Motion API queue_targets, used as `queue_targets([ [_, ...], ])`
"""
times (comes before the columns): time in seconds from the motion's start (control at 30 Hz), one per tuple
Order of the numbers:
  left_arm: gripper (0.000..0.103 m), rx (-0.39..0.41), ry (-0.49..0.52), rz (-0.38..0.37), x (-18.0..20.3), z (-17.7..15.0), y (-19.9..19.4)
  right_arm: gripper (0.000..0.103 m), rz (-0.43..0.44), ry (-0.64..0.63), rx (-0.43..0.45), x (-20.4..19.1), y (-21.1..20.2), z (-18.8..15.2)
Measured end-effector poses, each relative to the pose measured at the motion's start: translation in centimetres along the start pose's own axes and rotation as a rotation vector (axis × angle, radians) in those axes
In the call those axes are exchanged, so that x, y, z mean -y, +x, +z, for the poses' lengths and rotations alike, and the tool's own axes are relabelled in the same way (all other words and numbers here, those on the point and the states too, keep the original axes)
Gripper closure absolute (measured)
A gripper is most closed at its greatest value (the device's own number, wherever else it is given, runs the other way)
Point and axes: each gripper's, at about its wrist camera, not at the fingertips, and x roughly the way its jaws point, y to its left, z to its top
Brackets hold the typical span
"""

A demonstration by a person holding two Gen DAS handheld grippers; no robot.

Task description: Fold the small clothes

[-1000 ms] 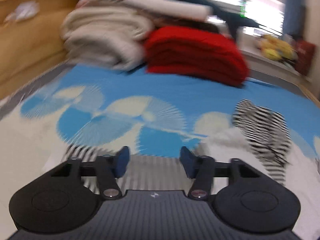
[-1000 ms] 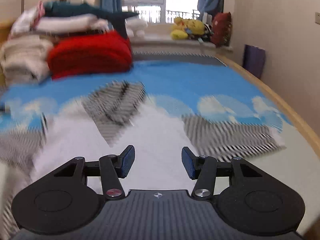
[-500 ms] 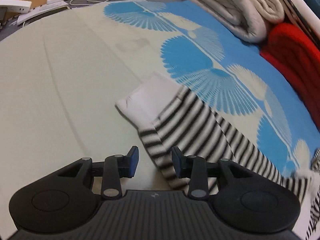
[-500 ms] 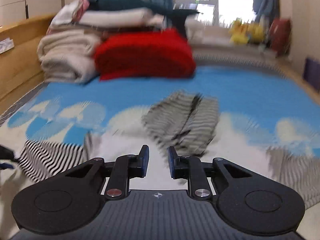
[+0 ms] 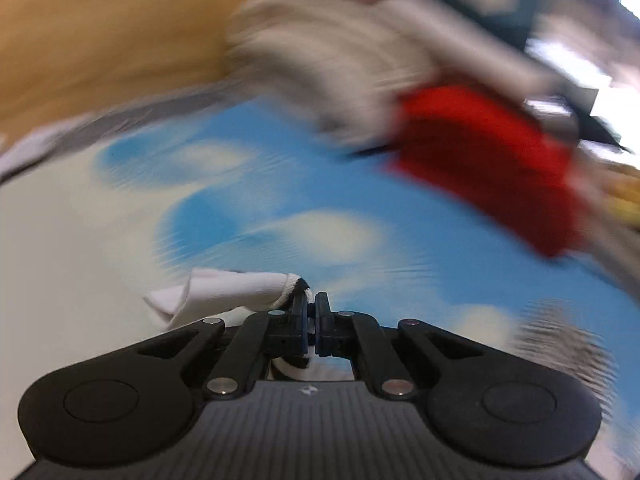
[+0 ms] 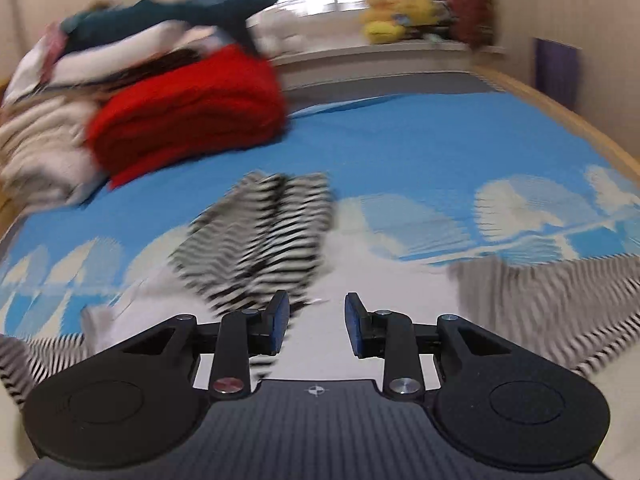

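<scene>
A small white garment with black-and-white striped sleeves and hood [image 6: 264, 240] lies spread on the bed. My left gripper [image 5: 311, 308] is shut on the white cuff of the left sleeve [image 5: 224, 292] and holds it lifted above the bed; the view is blurred. A striped part of the garment [image 5: 560, 340] shows at the right of the left wrist view. My right gripper [image 6: 314, 322] is open and empty, low over the white body of the garment [image 6: 384, 280], just right of the striped hood. The right striped sleeve [image 6: 540, 300] lies spread to the right.
A blue and cream patterned sheet [image 6: 420, 152] covers the bed. A folded red blanket [image 6: 188, 116] and stacked cream blankets [image 6: 36, 152] lie at the far left, also in the left wrist view [image 5: 488, 160]. A wooden bed edge [image 6: 580, 128] runs along the right. Yellow soft toys [image 6: 396, 20] sit on the windowsill.
My left gripper closed on the white sleeve cuff and lifted it, swinging up. My right gripper opened wider and swung right over the garment body.
</scene>
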Motion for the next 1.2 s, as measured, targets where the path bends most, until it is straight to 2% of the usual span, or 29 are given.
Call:
queue_targets([
  [0.07,0.1,0.006,0.091,-0.191,5.9,-1.8,-3.7,0.071,-0.041,0.054,0.008,2.3,-0.4,0.3],
  [0.13,0.1,-0.072,0.153,-0.385,10.7,-4.8,-6.1,0.071,-0.074,0.104,0.004,4.4,-0.6,0.2],
  [0.17,0.098,-0.163,0.185,-0.504,13.2,-6.7,-6.8,0.071,-0.088,0.128,-0.006,5.4,-0.5,0.1],
  [0.2,0.095,-0.291,0.221,-0.631,15.6,-8.8,-7.1,0.071,-0.099,0.151,-0.018,6.2,-0.4,-0.1],
  [0.23,0.088,-0.388,0.254,-0.705,17.3,-10.6,-7.3,0.071,-0.105,0.167,-0.031,6.8,-0.2,-0.4],
  [0.27,0.082,-0.426,0.277,-0.709,18.3,-11.8,-7.6,0.071,-0.109,0.181,-0.046,7.3,0.1,-0.6],
  [0.33,0.07,-0.41,0.283,-0.656,18.6,-12.7,-7.7,0.071,-0.108,0.211,-0.079,8.2,0.9,-1.0],
  [0.47,0.07,-0.385,0.257,-0.445,16.3,-12.0,-4.8,0.071,-0.097,0.303,-0.14,9.5,2.5,-2.0],
  [0.57,0.07,-0.426,0.233,-0.267,13.6,-11.1,-2.0,0.071,-0.068,0.379,-0.189,10.2,4.1,-3.1],
  [0.67,0.07,-0.462,0.159,-0.145,10.9,-9.2,0.6,0.071,-0.062,0.434,-0.245,10.3,6.3,-4.5],
  [0.77,0.068,-0.466,0.113,-0.121,9.0,-8.2,1.7,0.071,-0.037,0.541,-0.304,10.7,9.1,-6.1],
  [0.87,0.068,-0.465,0.123,-0.128,8.8,-7.2,2.6,0.071,-0.005,0.649,-0.334,10.8,11.1,-7.2],
  [0.93,0.068,-0.46,0.145,-0.134,8.9,-7.0,2.7,0.073,-0.03,0.672,-0.34,10.4,12.1,-7.6],
  [0.97,0.068,-0.457,0.157,-0.13,9.5,-7.1,2.7,0.083,-0.038,0.675,-0.331,10.2,12.2,-7.5],
  [1.0,0.068,-0.455,0.169,-0.123,9.6,-7.1,2.8,0.099,-0.04,0.655,-0.319,9.8,12.2,-7.3],
  [1.07,0.068,-0.445,0.188,-0.11,9.7,-7.0,2.8,0.1,-0.044,0.629,-0.235,9.2,11.3,-6.6],
  [1.2,0.068,-0.45,0.209,-0.119,9.7,-7.2,3.4,0.1,-0.067,0.511,0.058,7.2,5.2,-3.5],
])
